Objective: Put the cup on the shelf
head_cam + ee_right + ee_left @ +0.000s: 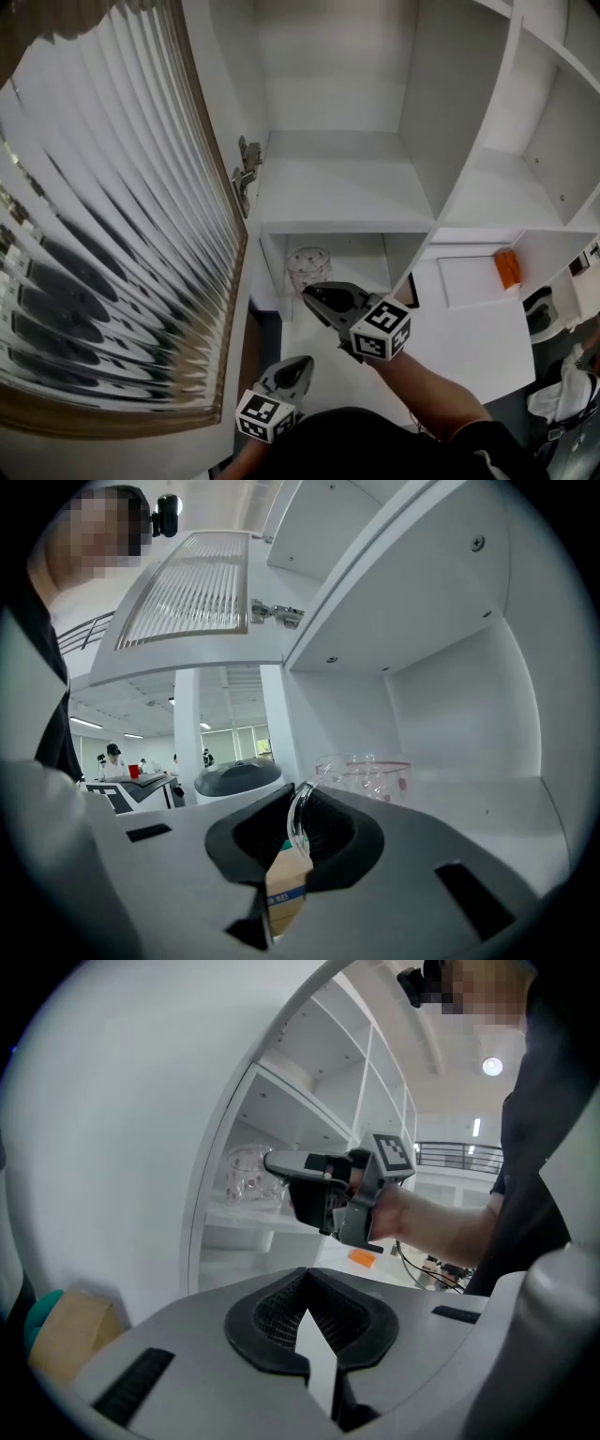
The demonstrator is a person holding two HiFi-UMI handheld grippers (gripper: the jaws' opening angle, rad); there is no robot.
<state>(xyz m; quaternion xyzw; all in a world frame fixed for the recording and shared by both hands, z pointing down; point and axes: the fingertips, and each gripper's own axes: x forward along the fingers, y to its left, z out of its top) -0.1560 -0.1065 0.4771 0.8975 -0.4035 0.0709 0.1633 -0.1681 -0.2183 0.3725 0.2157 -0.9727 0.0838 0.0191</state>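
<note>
**Right gripper** (298,806) (315,294): jaws clenched on the thin clear handle of the cup, pointing about level into the cabinet.

**Cup** (373,771) (309,263): clear glass with red markings, upright, carried by its handle just ahead of the jaws. It is at the mouth of the lower compartment, under the shelf board (337,192). Whether its base touches the compartment floor cannot be told.

**Left gripper** (305,1275) (300,364): jaw tips together, nothing between them. It is held lower and behind the right gripper, apart from the cup.

**Cabinet door** (112,234): ribbed glass in a wood frame, swung open at the left on metal hinges (246,175).

**Orange item** (507,268): lies on the white counter (469,328) to the right, well apart from the cup.

**Cardboard box** (286,894): seen below, through the right jaws.
</note>
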